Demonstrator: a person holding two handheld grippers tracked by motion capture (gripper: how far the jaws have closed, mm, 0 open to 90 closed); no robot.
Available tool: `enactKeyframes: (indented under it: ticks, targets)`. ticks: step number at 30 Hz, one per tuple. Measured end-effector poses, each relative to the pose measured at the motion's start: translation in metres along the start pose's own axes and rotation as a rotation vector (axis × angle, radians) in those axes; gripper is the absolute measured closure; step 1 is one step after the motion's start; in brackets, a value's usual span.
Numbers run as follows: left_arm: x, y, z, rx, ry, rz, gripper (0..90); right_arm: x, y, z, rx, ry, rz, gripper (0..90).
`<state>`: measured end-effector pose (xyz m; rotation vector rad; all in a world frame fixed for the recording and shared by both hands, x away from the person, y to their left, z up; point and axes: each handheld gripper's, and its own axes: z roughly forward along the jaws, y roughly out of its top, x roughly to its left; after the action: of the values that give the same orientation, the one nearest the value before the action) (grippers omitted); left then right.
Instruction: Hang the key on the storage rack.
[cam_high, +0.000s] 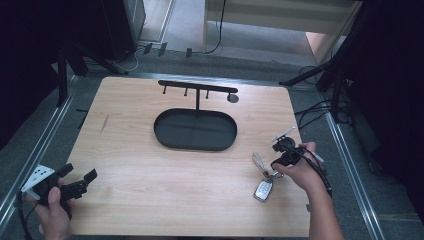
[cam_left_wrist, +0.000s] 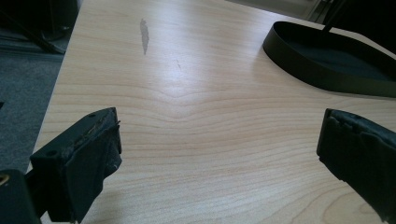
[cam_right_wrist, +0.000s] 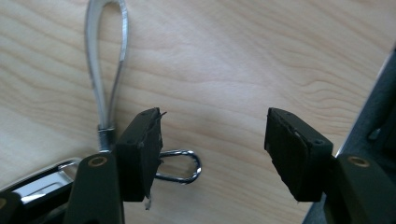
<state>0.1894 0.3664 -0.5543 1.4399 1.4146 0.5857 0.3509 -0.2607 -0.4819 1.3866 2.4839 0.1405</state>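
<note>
Spanning most of the high view, the wooden desk (cam_high: 150, 165) carries a black oval tray (cam_high: 195, 130) with a hook rack (cam_high: 197, 86) rising behind it. At the desk's near left corner the left hand-held gripper (cam_high: 80, 179) hovers, jaws wide apart and empty. Near the right edge, the right hand-held gripper (cam_right_wrist: 212, 149) stands partly open, gripping nothing. Its own view reveals the car key's (cam_high: 263, 189) metal ring (cam_right_wrist: 184, 165) between the jaws and a grey strap loop (cam_right_wrist: 105, 65) alongside.
</note>
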Motion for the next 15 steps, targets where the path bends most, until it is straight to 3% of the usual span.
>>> enactKeyframes:
  ticks: [2, 8, 10, 15]
  targets:
    - [0.0, 0.0, 0.0, -0.002, -0.001, 0.001, 0.1, 0.003, 0.007, 0.0, 0.042, 0.012, -0.021, 37.9]
    - [0.0, 0.0, 0.0, -0.006, -0.004, -0.004, 0.1, 0.01, 0.018, -0.001, 0.059, 0.051, -0.032, 45.3]
    - [0.001, 0.0, 0.0, -0.005, -0.006, -0.006, 0.1, 0.018, 0.022, 0.002, 0.09, 0.098, -0.053, 52.1]
    - [0.001, 0.0, 0.0, -0.005, -0.006, -0.009, 0.1, 0.031, 0.026, 0.008, 0.15, 0.157, -0.062, 56.5]
